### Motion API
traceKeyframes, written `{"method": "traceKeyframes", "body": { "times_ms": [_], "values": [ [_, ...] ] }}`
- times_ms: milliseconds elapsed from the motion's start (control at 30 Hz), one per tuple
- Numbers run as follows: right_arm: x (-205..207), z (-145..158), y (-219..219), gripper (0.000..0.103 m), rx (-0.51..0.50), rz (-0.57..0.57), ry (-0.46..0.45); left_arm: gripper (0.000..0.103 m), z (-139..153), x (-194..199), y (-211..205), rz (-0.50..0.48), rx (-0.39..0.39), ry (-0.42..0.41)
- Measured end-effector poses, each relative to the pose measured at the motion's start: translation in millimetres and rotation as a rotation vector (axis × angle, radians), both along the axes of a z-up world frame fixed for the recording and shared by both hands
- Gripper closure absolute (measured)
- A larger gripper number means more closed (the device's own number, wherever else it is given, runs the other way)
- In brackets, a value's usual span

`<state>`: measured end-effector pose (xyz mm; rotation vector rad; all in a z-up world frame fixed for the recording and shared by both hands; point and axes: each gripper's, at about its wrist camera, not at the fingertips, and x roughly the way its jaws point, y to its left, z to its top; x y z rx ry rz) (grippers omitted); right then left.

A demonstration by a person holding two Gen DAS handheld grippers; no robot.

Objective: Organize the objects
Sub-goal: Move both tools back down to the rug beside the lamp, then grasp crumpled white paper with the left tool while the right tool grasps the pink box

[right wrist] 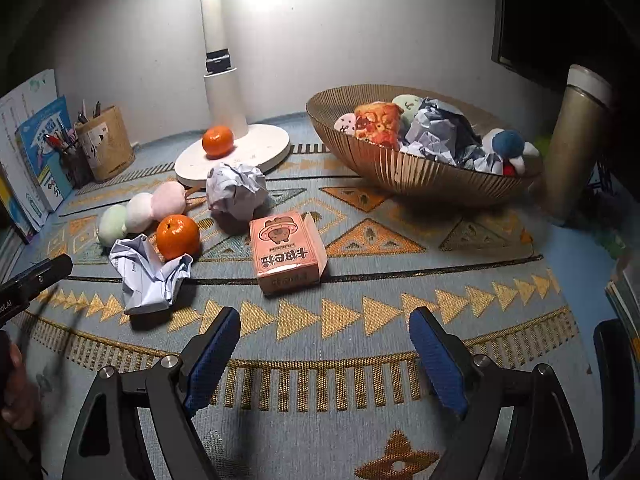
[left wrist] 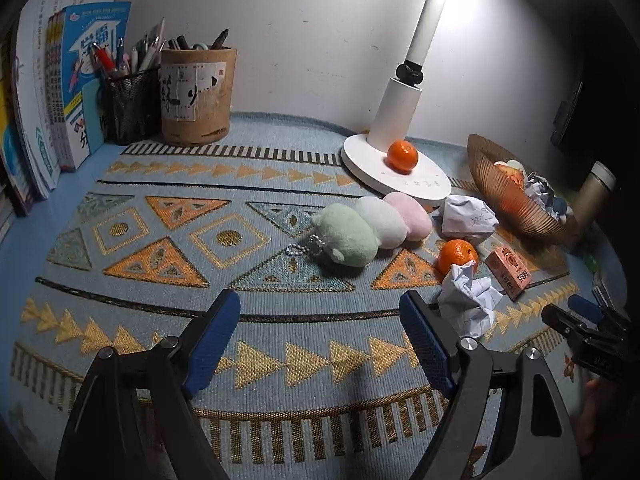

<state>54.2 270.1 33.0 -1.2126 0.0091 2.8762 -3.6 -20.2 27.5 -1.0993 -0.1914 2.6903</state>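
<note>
Both grippers are open and empty above the patterned mat. My left gripper (left wrist: 320, 320) is short of a plush dango keychain (left wrist: 372, 224) in green, white and pink. My right gripper (right wrist: 324, 332) is short of a pink card box (right wrist: 286, 252). One orange (right wrist: 177, 237) lies by a crumpled paper (right wrist: 150, 276), another orange (right wrist: 217, 141) sits on the lamp base (right wrist: 264, 148). A second paper ball (right wrist: 236, 190) lies near the lamp. A ribbed golden bowl (right wrist: 416, 172) at the back right holds plush toys and crumpled paper.
Two pen holders (left wrist: 196, 96) and upright books (left wrist: 60, 92) stand at the back left. A metal thermos (right wrist: 576, 140) stands right of the bowl. The wall is close behind. The right gripper shows at the right edge of the left wrist view (left wrist: 584, 324).
</note>
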Motion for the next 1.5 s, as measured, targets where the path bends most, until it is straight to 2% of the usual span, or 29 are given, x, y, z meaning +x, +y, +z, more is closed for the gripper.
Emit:
{"method": "traceKeyframes", "body": {
  "times_ms": [567, 867, 933, 1033, 1067, 1167, 1233, 1433, 1500],
  "values": [
    [3, -3, -12, 0.018, 0.095, -0.004, 0.012, 0.022, -3, 1, 2, 0.005, -0.027, -0.014],
    [0, -5, -11, 0.018, 0.083, 0.008, -0.008, 0.022, -2, 2, 2, -0.008, -0.030, -0.011],
    [-8, -7, -8, 0.018, 0.044, 0.033, -0.052, 0.022, 3, 6, 7, -0.050, -0.019, 0.010],
    [-21, -5, 0, 0.018, -0.065, 0.084, -0.094, 0.022, 10, 13, 29, -0.214, 0.052, -0.032],
    [-26, -3, 2, 0.018, -0.073, 0.079, -0.096, 0.022, 12, 15, 41, -0.258, 0.045, -0.047],
    [-42, 2, 3, 0.018, -0.089, 0.109, -0.100, 0.022, 11, 14, 79, -0.306, -0.089, -0.061],
    [-54, -2, 0, 0.018, -0.075, 0.118, -0.127, 0.022, 4, 8, 100, -0.322, -0.153, -0.090],
    [-75, -18, -5, 0.019, -0.068, 0.147, -0.173, 0.023, -11, -10, 121, -0.269, -0.169, -0.145],
    [-77, -21, -8, 0.026, -0.050, 0.154, -0.173, 0.026, -12, -13, 124, -0.249, -0.175, -0.139]
  ]
}}
